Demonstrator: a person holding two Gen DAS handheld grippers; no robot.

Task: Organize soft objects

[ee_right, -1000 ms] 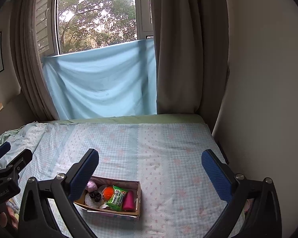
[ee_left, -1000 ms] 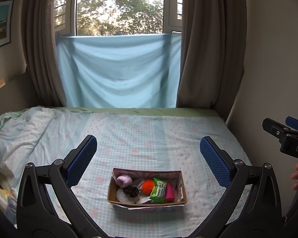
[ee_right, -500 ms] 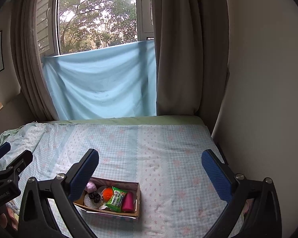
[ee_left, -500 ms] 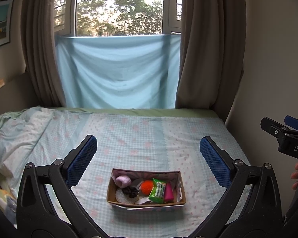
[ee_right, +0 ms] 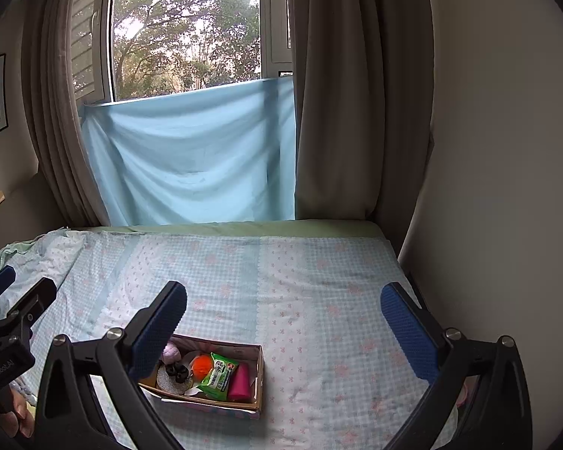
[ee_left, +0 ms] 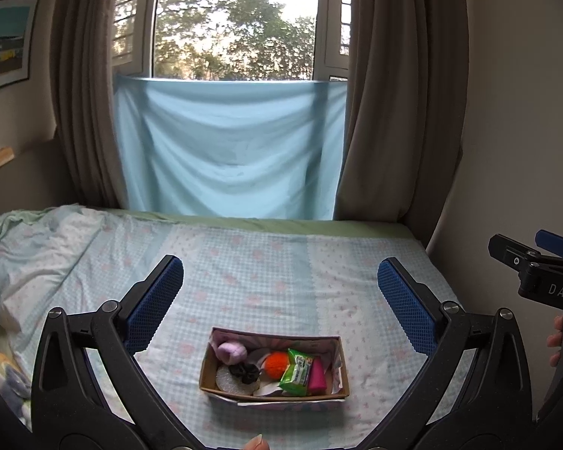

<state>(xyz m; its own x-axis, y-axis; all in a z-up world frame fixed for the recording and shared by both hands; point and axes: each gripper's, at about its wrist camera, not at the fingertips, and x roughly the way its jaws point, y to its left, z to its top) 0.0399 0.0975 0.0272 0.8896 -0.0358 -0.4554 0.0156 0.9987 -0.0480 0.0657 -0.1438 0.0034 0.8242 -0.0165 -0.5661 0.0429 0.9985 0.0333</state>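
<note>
**Both grippers held wide open and empty above the bed, box ahead.**
The left gripper (ee_left: 277,292) and right gripper (ee_right: 281,318) are spread fully, nothing clamped, evidently poised clear of the box (ee_left: 206,365). Ahead and below the left gripper, the box is seen holding a lilac plush (ee_left: 232,351), orange pompom (ee_left: 276,364), green packet (ee_left: 297,372) and pink piece (ee_left: 317,377), packed side by side.

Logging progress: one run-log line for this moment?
left hand-held gripper: open, empty | right hand-held gripper: open, empty | box: on bed, filled
</note>
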